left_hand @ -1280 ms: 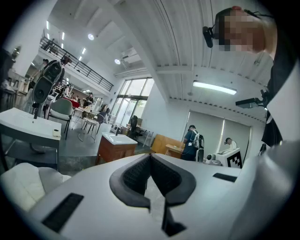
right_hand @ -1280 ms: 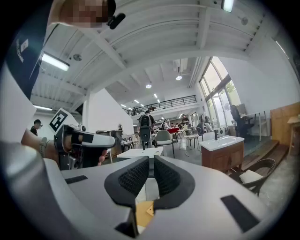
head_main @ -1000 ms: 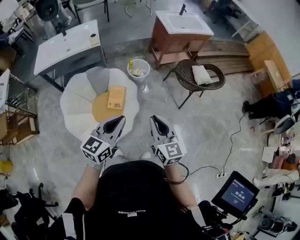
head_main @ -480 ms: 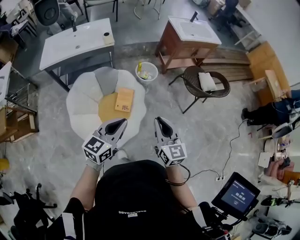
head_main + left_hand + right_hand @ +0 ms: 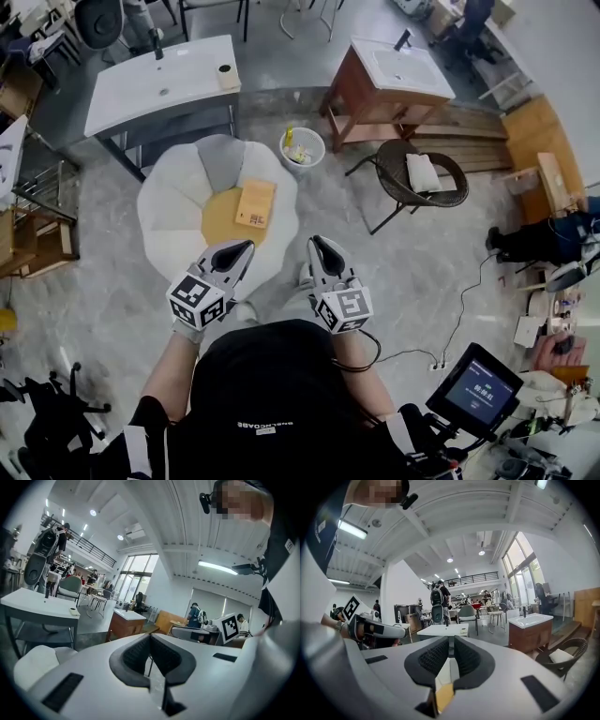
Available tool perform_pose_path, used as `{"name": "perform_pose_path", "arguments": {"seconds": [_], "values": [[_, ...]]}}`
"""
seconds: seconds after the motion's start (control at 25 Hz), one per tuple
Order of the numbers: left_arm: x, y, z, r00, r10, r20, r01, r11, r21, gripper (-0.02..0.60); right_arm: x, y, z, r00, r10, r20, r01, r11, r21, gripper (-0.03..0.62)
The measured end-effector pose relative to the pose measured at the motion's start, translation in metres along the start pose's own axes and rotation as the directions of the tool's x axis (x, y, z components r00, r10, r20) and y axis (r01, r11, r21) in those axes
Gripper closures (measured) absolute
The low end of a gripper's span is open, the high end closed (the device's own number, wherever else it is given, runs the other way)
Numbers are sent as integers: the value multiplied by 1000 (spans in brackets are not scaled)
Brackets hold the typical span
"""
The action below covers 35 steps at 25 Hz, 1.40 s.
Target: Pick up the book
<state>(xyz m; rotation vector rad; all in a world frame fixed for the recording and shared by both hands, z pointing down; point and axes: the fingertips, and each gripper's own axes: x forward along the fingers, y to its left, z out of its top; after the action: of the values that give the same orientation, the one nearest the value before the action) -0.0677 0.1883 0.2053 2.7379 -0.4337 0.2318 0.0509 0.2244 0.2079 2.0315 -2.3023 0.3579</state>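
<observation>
The book (image 5: 255,203) is a tan paperback. It lies flat on the round yellow middle (image 5: 220,220) of a white petal-shaped seat (image 5: 169,202) in the head view. My left gripper (image 5: 242,248) hangs over the seat's near edge, short of the book, with its jaws together and nothing in them. The right gripper (image 5: 319,244) is level with it, just right of the seat, jaws also together and empty. In the left gripper view the left gripper (image 5: 150,637) shows pads meeting. The right gripper view shows the right gripper (image 5: 451,639) the same way.
A white bin (image 5: 302,147) stands just behind the seat. A white basin table (image 5: 159,89) is at the back left, a wooden vanity (image 5: 389,84) at the back right and a wicker chair (image 5: 422,183) to the right. A monitor (image 5: 473,380) stands at lower right.
The seat and the book have slid down and closer in the head view as the person and both grippers advanced toward them. Both grippers' jaws stayed together.
</observation>
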Motion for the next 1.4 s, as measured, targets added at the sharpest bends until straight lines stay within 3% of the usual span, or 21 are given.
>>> {"name": "perform_pose_path", "arguments": {"seconds": [0.4, 0.64, 0.76, 1.12, 1.4], "values": [[94, 28, 18, 993, 119, 3, -118, 992, -37, 568, 56, -98, 16, 996, 92, 2, -92, 995, 37, 542], [173, 47, 37, 975, 223, 11, -222, 973, -61, 568, 102, -183, 26, 985, 170, 1, -169, 982, 80, 542], [171, 46, 36, 963, 269, 18, -267, 961, -74, 566, 107, -185, 26, 977, 211, -3, -210, 973, 94, 542], [198, 62, 36, 888, 460, -7, -455, 875, -168, 566, 154, -226, 9, 923, 375, -84, -356, 917, 181, 542], [190, 66, 17, 838, 544, -49, -539, 811, -229, 566, 171, -221, -19, 873, 466, -143, -418, 866, 272, 542]]}}
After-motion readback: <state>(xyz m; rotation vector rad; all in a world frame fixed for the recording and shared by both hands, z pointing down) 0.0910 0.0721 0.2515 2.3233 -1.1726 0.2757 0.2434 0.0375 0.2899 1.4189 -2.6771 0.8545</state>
